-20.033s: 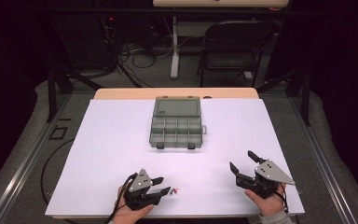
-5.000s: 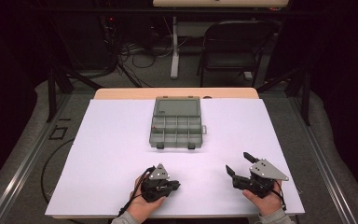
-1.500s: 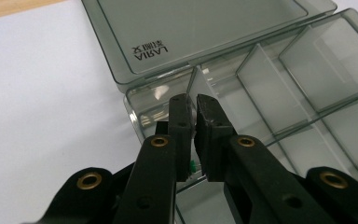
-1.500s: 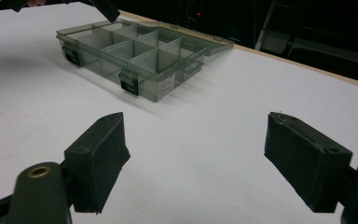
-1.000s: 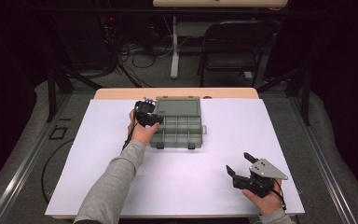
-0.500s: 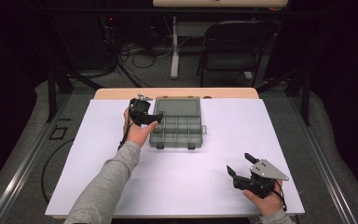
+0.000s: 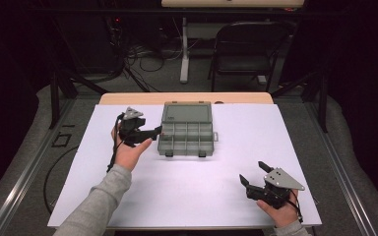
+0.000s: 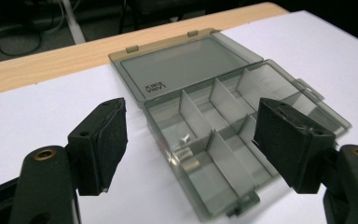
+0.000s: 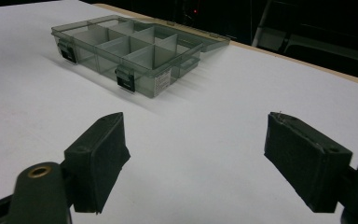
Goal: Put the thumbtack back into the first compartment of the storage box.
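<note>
Two tongs (both agape), one compartment box (image 7: 186, 129)

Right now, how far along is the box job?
Done: small metal parts lie in a compartment of the open box. In hand: left gripper, jaws just opened with nothing between them, sits beside the box. Left: lid not yet closed; right gripper open, idle.

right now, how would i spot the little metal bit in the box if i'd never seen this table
On the white table cover lies an open grey box, its lid folded flat behind it. In the left gripper view, look in the near-left compartment of the row next to the lid: the small silvery piece lies on its floor. The other compartments look empty.
</note>
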Demonstrator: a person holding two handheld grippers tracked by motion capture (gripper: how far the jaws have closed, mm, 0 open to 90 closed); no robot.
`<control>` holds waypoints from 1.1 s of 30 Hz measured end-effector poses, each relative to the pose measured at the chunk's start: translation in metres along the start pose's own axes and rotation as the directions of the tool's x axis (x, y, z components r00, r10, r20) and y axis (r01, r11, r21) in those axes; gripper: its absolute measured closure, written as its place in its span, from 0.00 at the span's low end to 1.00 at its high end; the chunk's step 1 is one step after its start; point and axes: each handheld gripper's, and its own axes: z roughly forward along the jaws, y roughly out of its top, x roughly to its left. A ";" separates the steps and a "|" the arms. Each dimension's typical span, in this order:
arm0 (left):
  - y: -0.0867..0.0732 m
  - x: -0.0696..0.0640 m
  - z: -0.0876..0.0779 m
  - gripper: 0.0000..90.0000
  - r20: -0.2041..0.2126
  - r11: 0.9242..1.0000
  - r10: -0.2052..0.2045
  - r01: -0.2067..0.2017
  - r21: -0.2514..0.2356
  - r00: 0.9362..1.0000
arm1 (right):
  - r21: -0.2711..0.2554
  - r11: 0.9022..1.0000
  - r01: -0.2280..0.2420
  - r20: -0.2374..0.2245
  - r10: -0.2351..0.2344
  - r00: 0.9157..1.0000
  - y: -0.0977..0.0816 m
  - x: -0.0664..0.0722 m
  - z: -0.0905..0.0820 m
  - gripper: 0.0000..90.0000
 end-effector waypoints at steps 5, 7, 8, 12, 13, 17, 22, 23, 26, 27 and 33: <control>-0.026 0.009 -0.037 0.28 0.021 0.996 -0.011 0.013 -0.084 1.000 | -0.001 1.000 -0.006 0.008 0.006 1.000 0.000 -0.001 0.000 0.22; -0.035 0.013 -0.050 0.28 0.014 0.994 -0.014 0.015 -0.109 1.000 | 0.001 1.000 -0.004 0.008 0.004 1.000 0.000 -0.001 0.000 0.22; -0.040 0.015 -0.056 0.28 0.010 0.992 -0.021 0.022 -0.125 1.000 | 0.003 1.000 -0.009 0.007 0.009 1.000 -0.001 -0.001 0.001 0.22; -0.059 0.019 -0.077 0.28 -0.020 0.987 -0.033 0.029 -0.160 0.999 | 0.007 1.000 -0.009 0.006 0.009 1.000 -0.001 0.000 0.002 0.22; -0.064 0.020 -0.081 0.28 -0.033 0.987 -0.028 0.022 -0.161 0.999 | 0.008 1.000 -0.008 0.007 0.008 1.000 -0.001 0.000 0.002 0.22; -0.083 0.019 -0.093 0.28 -0.059 0.986 -0.028 0.017 -0.168 0.998 | 0.011 1.000 -0.008 0.007 0.008 1.000 -0.001 -0.001 0.002 0.22; -0.102 0.019 -0.102 0.28 -0.075 0.988 -0.009 -0.003 -0.155 0.997 | 0.012 1.000 -0.008 0.008 0.008 1.000 -0.001 -0.001 0.002 0.22; -0.105 0.020 -0.104 0.28 -0.069 0.988 -0.002 -0.008 -0.152 0.998 | 0.014 1.000 -0.008 0.009 0.007 1.000 -0.001 -0.001 0.002 0.22; -0.113 0.023 -0.107 0.28 -0.074 0.990 0.001 -0.012 -0.143 0.997 | 0.015 1.000 -0.009 0.011 0.008 1.000 -0.001 -0.001 0.002 0.22; -0.115 0.024 -0.108 0.28 -0.078 0.990 -0.002 -0.009 -0.139 0.997 | 0.016 1.000 -0.008 0.010 0.008 1.000 -0.001 -0.002 0.002 0.22; -0.132 0.026 -0.109 0.28 -0.093 0.994 -0.004 -0.006 -0.107 0.996 | 0.022 1.000 -0.011 0.014 0.011 1.000 -0.002 -0.003 0.002 0.22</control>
